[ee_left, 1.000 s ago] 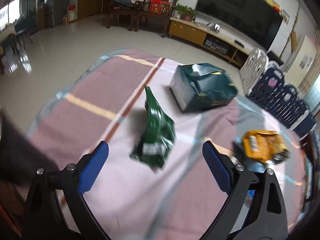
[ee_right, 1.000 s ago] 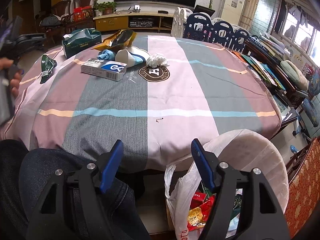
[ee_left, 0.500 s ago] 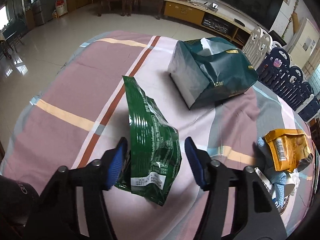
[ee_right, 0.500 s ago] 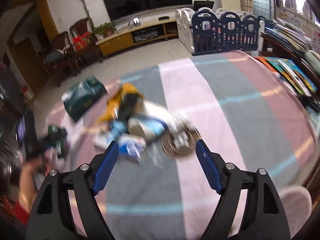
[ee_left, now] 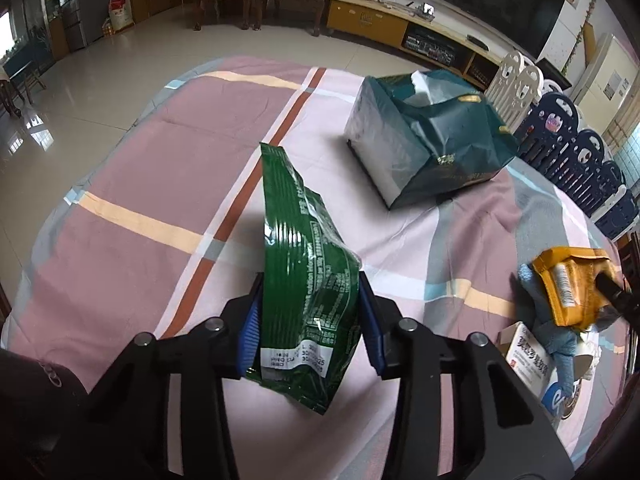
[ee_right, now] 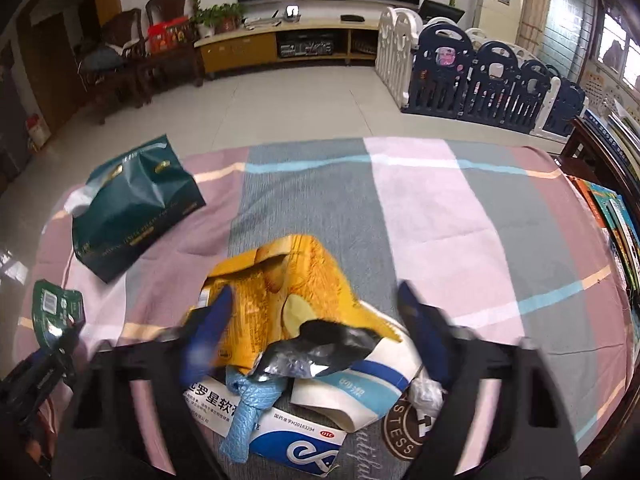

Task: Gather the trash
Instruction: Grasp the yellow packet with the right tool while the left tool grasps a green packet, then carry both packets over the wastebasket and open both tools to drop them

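Left claw point(ee_left: 308, 320) is closing, its blue pads pressing both sides of the green snack bag point(ee_left: 308, 280) standing on the striped counter point(ee_left: 140, 184) (teal tissue pack point(ee_left: 428, 144) behind). Right claw point(ee_right: 316, 332) is closing around the yellow chip bag point(ee_right: 288, 292), pads not visibly gripping, atop a litter pile.

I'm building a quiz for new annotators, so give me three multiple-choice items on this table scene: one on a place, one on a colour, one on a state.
1. What sits between the left gripper's fingers?
A green snack bag
B tissue pack
C medicine box

2. What colour is the chip bag in front of the right gripper?
A red
B yellow
C white

3. How does the paper cup stand?
A upright
B lying on its side
C stacked on another cup

Key: A, the green snack bag fills the closing gap; B, its foil is yellow; C no, B, its side rests on the table.
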### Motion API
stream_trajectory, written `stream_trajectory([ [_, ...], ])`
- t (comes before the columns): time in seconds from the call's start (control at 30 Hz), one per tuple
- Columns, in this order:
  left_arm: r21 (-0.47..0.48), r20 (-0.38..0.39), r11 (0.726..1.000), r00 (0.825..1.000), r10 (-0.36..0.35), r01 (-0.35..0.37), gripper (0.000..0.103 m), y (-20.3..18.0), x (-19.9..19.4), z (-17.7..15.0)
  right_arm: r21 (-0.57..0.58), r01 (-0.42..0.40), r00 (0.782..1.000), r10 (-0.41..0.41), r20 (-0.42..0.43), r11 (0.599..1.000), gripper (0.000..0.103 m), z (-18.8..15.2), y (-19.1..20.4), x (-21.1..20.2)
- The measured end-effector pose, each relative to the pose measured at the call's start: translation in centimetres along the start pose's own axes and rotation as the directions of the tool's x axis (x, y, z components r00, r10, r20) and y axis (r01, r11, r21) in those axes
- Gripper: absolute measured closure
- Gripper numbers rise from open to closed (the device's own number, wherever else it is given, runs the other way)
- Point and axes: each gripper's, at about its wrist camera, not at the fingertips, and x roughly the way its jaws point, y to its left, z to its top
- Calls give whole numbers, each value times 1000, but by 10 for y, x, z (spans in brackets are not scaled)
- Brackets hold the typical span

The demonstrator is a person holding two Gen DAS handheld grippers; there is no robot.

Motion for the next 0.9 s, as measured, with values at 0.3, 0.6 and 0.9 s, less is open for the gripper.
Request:
stream_trajectory([
  [0.3, 13, 114, 999, 993, -37, 35, 62, -16, -44, -27, -1, -77, 995, 77, 62, 997, 96, -37, -29, -54],
  [0.6, -14, 228, 1000, 974, 0, 3, 62, -22, -134, -107, 51, -62, 994, 57, 95, 997, 96, -138, -96, -133],
  [0.9, 231, 224, 968, 962, -154, 101, 62, -78, -190, -174, 181, -22, 999, 16, 36, 983, 96, -196, -140, -152],
])
